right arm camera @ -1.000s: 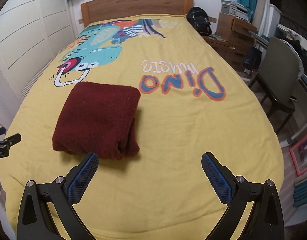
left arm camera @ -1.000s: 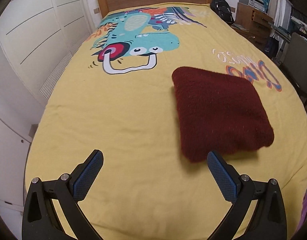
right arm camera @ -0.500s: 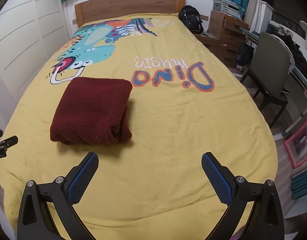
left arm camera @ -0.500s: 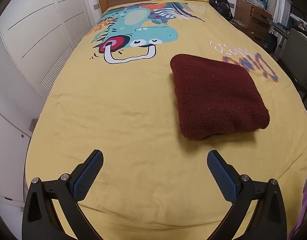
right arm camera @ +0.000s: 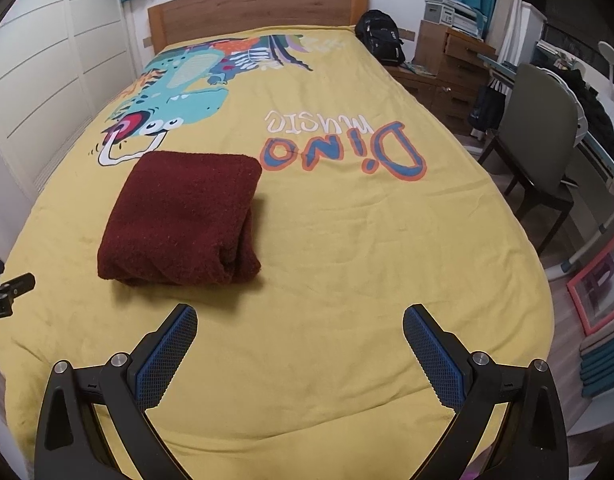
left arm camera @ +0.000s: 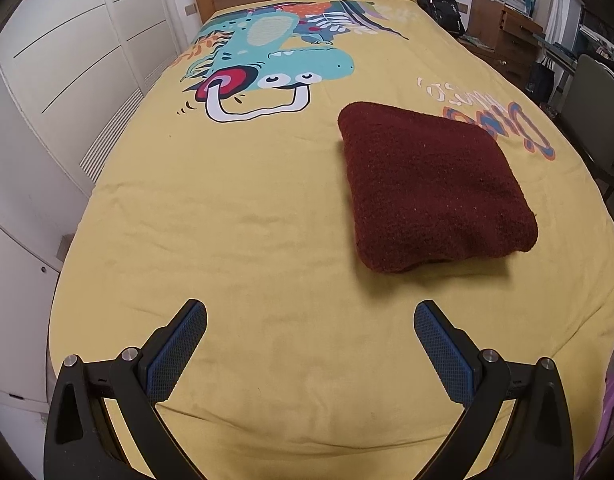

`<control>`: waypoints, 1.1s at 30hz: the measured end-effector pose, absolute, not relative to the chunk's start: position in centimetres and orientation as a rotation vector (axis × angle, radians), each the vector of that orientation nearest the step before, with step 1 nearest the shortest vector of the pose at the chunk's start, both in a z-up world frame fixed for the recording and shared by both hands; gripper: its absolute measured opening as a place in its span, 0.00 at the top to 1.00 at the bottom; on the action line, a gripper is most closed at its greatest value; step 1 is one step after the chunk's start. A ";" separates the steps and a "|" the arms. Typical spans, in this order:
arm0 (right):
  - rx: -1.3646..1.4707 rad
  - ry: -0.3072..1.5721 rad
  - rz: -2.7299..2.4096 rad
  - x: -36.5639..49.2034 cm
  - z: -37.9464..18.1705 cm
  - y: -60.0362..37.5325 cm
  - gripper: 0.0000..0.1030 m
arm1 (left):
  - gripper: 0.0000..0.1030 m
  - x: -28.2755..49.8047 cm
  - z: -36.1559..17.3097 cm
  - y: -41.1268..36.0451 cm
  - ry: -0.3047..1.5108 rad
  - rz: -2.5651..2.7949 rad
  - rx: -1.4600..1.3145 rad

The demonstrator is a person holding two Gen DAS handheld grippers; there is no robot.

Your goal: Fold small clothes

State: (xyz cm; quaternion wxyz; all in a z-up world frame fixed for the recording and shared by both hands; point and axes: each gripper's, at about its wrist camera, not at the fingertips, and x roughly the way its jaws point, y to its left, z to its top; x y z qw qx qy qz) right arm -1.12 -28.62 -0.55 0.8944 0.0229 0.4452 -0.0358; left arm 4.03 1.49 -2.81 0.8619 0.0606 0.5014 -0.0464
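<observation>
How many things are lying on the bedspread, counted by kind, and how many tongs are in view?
Folded dark red garment: 1
Yellow bedspread: 1
Tongs, both open and empty: 2 (left tongs, right tongs)
Total: 4

folded dark red fleece garment (right arm camera: 183, 216): lying on yellow dinosaur-print bedspread (right arm camera: 327, 240)
wooden headboard (right arm camera: 255, 6): standing behind
grey chair (right arm camera: 535, 128): sitting right

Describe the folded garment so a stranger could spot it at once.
Start at the bed with the yellow dinosaur cover. Below the dinosaur's mouth, left of the "Dino" lettering, lies the garment. It is the only loose item there: a dark red, fuzzy, folded square.
</observation>
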 end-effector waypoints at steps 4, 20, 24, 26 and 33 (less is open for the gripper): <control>0.048 0.925 -0.076 -1.1 -0.6 -28.6 0.00 | 0.01 3.9 -2.9 1.5 1.051 -0.098 0.133; 0.026 0.954 -0.057 -1.0 -1.1 -28.2 0.00 | 0.01 3.6 -3.0 1.5 1.050 -0.089 0.136; 0.024 0.959 -0.054 -0.8 -1.2 -28.2 0.00 | 0.01 3.6 -3.0 1.5 1.050 -0.090 0.137; 0.023 0.962 -0.053 -0.8 -1.3 -28.1 0.00 | 0.01 3.6 -3.0 1.5 1.048 -0.091 0.138; 0.009 0.978 -0.042 -0.8 -1.6 -27.9 0.00 | 0.01 3.5 -3.1 1.4 1.053 -0.104 0.139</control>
